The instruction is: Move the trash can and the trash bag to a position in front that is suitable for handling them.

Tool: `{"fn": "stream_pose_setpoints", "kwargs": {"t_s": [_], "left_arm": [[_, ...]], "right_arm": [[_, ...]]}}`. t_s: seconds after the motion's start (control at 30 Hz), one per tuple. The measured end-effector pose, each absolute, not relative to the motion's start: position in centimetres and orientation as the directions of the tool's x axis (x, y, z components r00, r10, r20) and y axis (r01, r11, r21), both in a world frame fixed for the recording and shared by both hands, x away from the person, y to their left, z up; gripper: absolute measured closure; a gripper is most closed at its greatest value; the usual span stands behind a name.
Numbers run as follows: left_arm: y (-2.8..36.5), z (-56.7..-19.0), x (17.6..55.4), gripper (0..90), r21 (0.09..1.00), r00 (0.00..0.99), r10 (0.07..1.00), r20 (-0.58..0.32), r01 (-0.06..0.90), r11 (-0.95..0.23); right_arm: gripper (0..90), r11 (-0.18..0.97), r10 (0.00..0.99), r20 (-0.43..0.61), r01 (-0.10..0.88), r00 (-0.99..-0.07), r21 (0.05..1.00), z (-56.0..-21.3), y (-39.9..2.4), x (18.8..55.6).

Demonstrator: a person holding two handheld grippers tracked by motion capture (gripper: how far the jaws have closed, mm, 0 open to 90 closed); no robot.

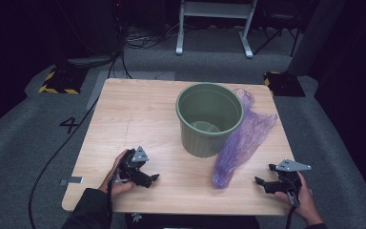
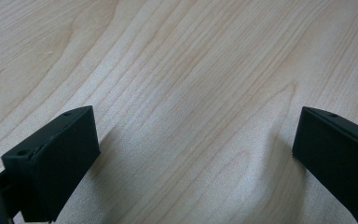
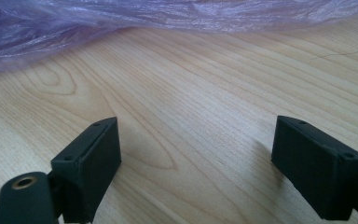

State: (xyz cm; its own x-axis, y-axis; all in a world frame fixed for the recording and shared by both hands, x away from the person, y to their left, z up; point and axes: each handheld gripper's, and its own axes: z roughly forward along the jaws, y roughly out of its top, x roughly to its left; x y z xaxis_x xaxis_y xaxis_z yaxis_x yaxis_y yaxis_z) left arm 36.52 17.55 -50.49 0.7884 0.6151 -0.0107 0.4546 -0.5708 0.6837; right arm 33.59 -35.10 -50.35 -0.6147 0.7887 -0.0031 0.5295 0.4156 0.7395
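Left gripper (image 1: 148,177): near left of the table, held in the person's left hand (image 1: 116,179), resting low over the wood; jaws spread wide, bare wood grain between them in the left gripper view.
Right gripper (image 1: 263,182): near right edge of the table, held in the right hand (image 1: 301,196), pointing left toward the bag; jaws spread wide, nothing between them.
Table (image 1: 133,119): light wooden top, standing on grey carpet.
Purple plastic bag (image 1: 240,143): thin, crumpled, lying stretched from the near middle-right of the table up to the far right, its far part touching the bucket's right side; its near end lies just left of the right gripper, apart from the jaws.
Green bucket (image 1: 209,119): upright, open-topped, right of the table's middle, far from both grippers.
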Motion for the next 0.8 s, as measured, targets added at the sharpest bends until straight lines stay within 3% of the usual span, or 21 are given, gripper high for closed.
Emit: {"fn": "stream_pose_setpoints", "kwargs": {"t_s": [0.6, 0.8], "left_arm": [[17.5, -50.5, 36.5, 0.0, 0.684, 0.785, 0.619, -0.009, 0.457, -0.569], [17.5, -50.5, 36.4, 0.0, 0.684, 0.781, 0.625, -0.01, 0.461, -0.565]], "right_arm": [[17.4, 0.384, 0.783, 0.017, 0.503, -0.622, 0.774, -49.4, -35.4, 33.9], [17.9, 0.383, 0.748, -0.024, 0.402, -0.663, 0.832, -45.8, -34.2, 35.1]]}}
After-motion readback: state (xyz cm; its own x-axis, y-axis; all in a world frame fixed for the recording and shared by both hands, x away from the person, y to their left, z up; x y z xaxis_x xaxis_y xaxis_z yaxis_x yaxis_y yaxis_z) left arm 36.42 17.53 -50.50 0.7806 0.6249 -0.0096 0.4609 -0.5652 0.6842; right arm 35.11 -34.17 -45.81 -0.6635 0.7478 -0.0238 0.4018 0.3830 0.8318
